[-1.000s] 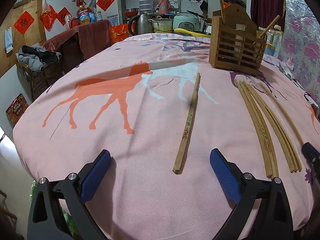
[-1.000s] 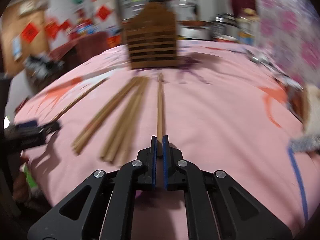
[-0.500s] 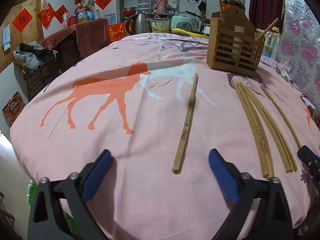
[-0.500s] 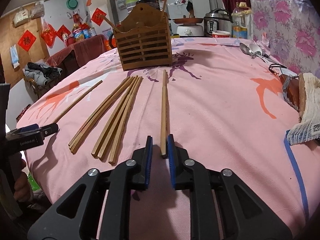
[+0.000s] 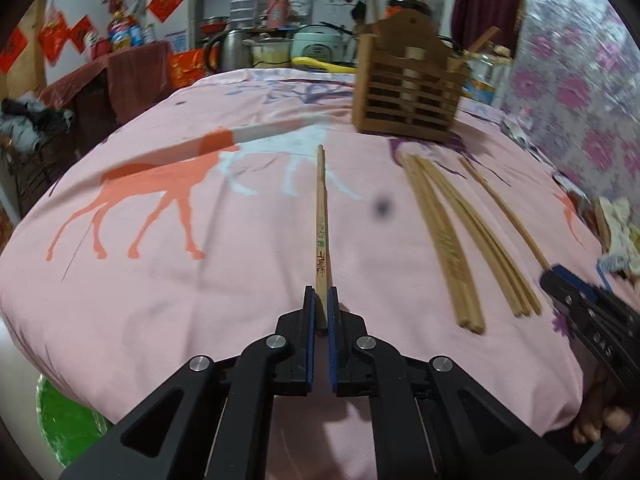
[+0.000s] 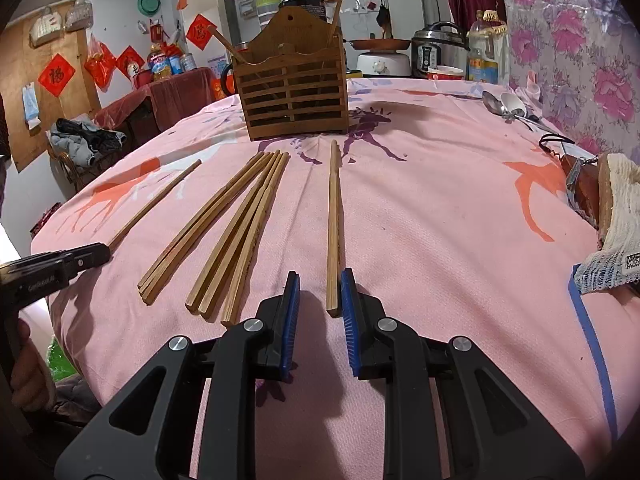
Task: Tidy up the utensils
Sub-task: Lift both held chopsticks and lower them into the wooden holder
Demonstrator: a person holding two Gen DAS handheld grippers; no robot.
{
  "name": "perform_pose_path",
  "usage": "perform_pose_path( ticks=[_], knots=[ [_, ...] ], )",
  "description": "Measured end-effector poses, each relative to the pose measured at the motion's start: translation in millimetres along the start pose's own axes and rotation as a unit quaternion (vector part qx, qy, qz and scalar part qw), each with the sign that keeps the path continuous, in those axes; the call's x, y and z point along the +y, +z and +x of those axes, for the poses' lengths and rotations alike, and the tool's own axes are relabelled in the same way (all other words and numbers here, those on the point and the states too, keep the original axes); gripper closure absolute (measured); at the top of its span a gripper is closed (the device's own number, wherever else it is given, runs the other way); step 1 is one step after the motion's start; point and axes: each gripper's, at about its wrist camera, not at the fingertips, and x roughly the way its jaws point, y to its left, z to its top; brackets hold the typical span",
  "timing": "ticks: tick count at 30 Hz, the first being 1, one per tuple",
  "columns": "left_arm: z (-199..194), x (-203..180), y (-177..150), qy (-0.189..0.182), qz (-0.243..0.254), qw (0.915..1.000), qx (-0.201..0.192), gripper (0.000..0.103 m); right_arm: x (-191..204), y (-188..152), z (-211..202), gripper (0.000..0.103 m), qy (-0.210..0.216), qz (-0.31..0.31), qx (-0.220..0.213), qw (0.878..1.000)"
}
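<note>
Grip: While the left gripper (image 5: 320,304) is clamped on the near end of a lone chopstick (image 5: 321,216) on the desk (image 5: 240,320), the right gripper (image 6: 319,294) stands apart around another single chopstick (image 6: 333,224), pads not pressing.
Landmark: both chopsticks point toward the wooden holder (image 6: 292,96), well apart from it.
Risk: held at its very tip, the chopstick could pivot or slip when lifted.
Count: nine chopsticks near the holder, seven in a loose bundle (image 6: 228,228); two stand inside it.

both wrist views sit low at the near table edge, facing far; they share the slatted wooden utensil holder (image 5: 408,100) (image 6: 292,96) and loose wooden chopsticks (image 5: 452,236) (image 6: 224,232).
</note>
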Motion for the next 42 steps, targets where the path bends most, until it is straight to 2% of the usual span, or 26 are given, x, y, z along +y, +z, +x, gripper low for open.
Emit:
perform_pose_path(
  ticks=[1, 2, 4, 10, 18, 27, 30, 32, 35, 42],
  knots=[
    [0.0, -2.9, -1.1, 0.002, 0.006, 1.0000, -0.001, 0.097, -0.6, 0.1, -0.5, 0.083, -0.001, 0.001, -0.001, 1.000],
    [0.3, -4.0, -1.4, 0.004, 0.007, 1.0000, -0.001, 0.097, -0.9, 0.3, -0.8, 0.092, 0.000, 0.002, -0.001, 1.000],
    [0.7, -2.7, -0.9, 0.003, 0.004, 1.0000, 0.000, 0.097, -3.5, 1.1, -1.5, 0.095, 0.003, 0.008, -0.002, 1.000],
    [-2.7, 0.9, 4.0, 0.006, -0.004, 1.0000, 0.000, 0.097, -1.2, 2.9, -11.8, 0.096, 0.001, 0.004, -0.025, 1.000],
    [-24.0, -0.2, 14.5, 0.001, -0.009, 0.9997, -0.021, 0.097, -0.8, 9.0, -30.6, 0.096, 0.007, 0.006, -0.059, 0.998],
    [-67.7, -0.1, 53.4, -0.013, -0.015, 0.9978, -0.064, 0.097, -11.4, 44.1, -67.8, 0.095, 0.030, 0.031, -0.113, 0.993],
    [-78.1, -1.5, 61.7, -0.018, -0.016, 0.9967, -0.077, 0.097, -10.8, 45.6, -65.6, 0.090, 0.051, 0.026, -0.095, 0.994],
    [-79.1, -1.0, 62.9, -0.019, -0.020, 0.9966, -0.078, 0.097, -8.4, 37.1, -57.3, 0.086, 0.050, 0.018, -0.076, 0.996],
    [-74.1, 0.1, 60.4, -0.020, -0.027, 0.9970, -0.070, 0.097, -4.5, 18.0, -38.6, 0.085, 0.049, 0.008, -0.034, 0.998],
    [-72.2, 3.6, 57.2, -0.023, -0.035, 0.9967, -0.069, 0.097, -1.1, -4.0, -12.2, 0.081, 0.022, -0.007, 0.023, 0.999]
  ],
)
